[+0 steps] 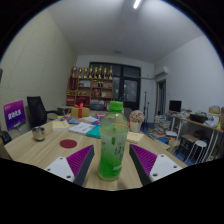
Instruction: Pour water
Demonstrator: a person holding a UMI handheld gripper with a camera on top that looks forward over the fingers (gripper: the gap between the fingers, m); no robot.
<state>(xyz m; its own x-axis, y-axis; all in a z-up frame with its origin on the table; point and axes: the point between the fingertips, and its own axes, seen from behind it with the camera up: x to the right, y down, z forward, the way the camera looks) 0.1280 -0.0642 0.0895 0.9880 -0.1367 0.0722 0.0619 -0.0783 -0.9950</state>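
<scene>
Hand-held gripper (112, 165) squeezes green bottle (113, 140) between both pads. Bottle upright over tabletop (40, 150). Cup (38, 133) far off left. No pouring yet.

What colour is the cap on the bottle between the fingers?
Green, on the clear green-tinted plastic bottle; the gripper view shows it between the gripper fingers.

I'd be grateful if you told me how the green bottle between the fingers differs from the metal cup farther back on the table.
The bottle is tall, translucent green and capped; the cup is short, metallic and open-topped. The bottle stands between the gripper fingers; the cup sits apart, far from them. Both stand upright on the wooden table.
</scene>
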